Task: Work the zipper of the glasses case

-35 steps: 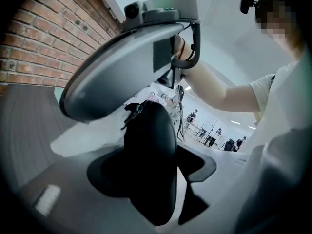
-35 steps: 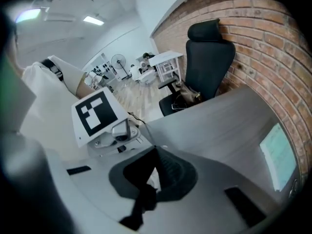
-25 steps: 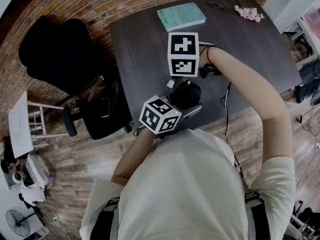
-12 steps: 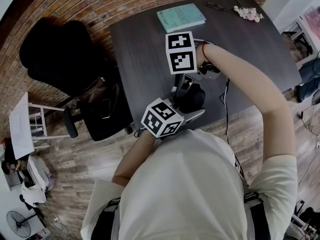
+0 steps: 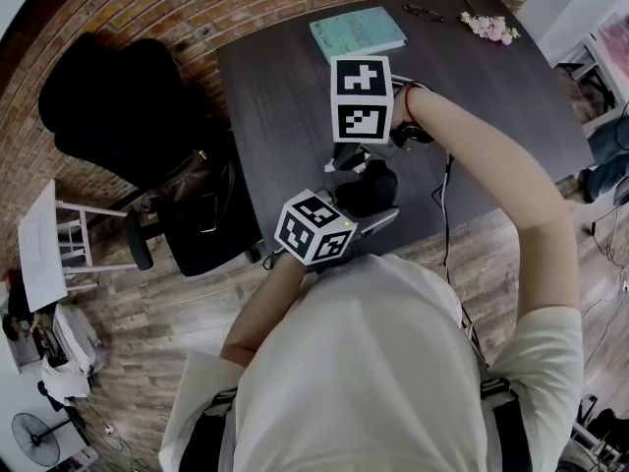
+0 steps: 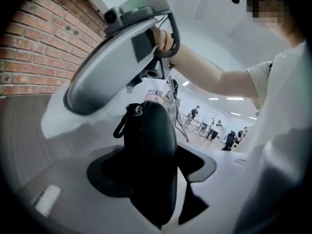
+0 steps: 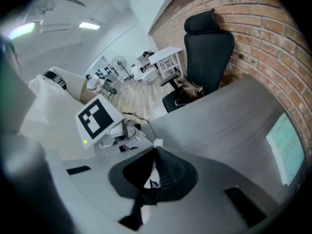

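The black glasses case [image 6: 146,150] stands on edge between the pads of my left gripper [image 6: 151,167], which is shut on it. The case's zipper pull with its cord loop [image 6: 127,118] sits at the far top end. My right gripper [image 6: 117,62] reaches in from above at that end. In the right gripper view its jaws [image 7: 155,155] have just been closing and now meet on the zipper pull [image 7: 149,186], with the cord trailing below. From the head view both marker cubes crowd over the case [image 5: 371,187] near the table's front edge.
The dark table [image 5: 285,96] carries a teal book [image 5: 356,31], spectacles [image 5: 425,11] and a sprig of flowers [image 5: 488,26] at its far side. A black office chair [image 5: 128,106] and a bag [image 5: 197,205] stand to the left. A cable [image 5: 442,195] hangs off the front edge.
The right gripper shifted a little over the case and its jaws closed onto the zipper pull. The left gripper kept still with the case in it.
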{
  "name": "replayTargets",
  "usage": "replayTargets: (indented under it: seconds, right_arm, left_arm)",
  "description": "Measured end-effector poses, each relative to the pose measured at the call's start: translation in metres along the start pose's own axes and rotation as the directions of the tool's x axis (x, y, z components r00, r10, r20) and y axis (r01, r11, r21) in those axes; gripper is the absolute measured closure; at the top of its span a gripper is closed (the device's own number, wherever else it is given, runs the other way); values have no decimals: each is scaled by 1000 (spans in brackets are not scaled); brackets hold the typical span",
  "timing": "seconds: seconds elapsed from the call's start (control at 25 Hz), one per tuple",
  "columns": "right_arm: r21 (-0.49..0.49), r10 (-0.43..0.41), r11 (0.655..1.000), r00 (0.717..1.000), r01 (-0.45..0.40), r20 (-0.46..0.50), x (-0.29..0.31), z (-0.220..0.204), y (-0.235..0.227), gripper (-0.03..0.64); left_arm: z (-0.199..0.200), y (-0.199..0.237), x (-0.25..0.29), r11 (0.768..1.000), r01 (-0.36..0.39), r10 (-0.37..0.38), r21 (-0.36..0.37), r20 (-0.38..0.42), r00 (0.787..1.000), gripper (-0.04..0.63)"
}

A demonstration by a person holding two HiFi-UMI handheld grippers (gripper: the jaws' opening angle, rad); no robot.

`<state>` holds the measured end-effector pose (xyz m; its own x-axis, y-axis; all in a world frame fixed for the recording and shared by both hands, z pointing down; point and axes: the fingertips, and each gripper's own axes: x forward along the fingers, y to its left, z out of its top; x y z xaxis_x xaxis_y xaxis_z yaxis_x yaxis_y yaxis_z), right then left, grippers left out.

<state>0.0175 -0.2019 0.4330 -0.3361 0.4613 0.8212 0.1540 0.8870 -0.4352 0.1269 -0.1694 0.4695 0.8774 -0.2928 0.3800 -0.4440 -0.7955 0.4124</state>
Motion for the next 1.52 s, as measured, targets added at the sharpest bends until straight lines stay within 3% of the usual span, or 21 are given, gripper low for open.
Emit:
replayTargets:
  seconds: [0.2, 0.4, 0.6, 0.96, 1.32, 1.52]
  right_arm:
    - [-21, -108, 993, 982, 112, 153, -29, 25, 7, 611]
    - [-71, -198, 972, 946, 222, 256, -50, 37, 17, 612]
    - [-43, -316, 937, 891, 348, 325, -71, 34, 14, 612]
    - [32, -446, 878, 792, 477, 417, -100, 19, 11, 614]
    - [-12, -354, 912, 803, 409, 479, -86, 41, 22, 614]
    - [-40, -317, 924, 822, 379, 474, -78, 48, 28, 614]
  left_arm:
    - [1, 17, -9, 996, -32, 35, -87, 33, 999, 305]
    - [3, 32, -16, 991, -71, 78, -117, 51, 996, 307]
    - [14, 38, -26, 987, -78, 95, -142, 114, 989, 308]
    - [26, 34, -35, 988, -69, 94, -141, 179, 979, 331]
    - [21, 16, -16, 993, -21, 34, -115, 117, 993, 335]
    - [24, 21, -15, 991, -38, 54, -131, 125, 991, 335]
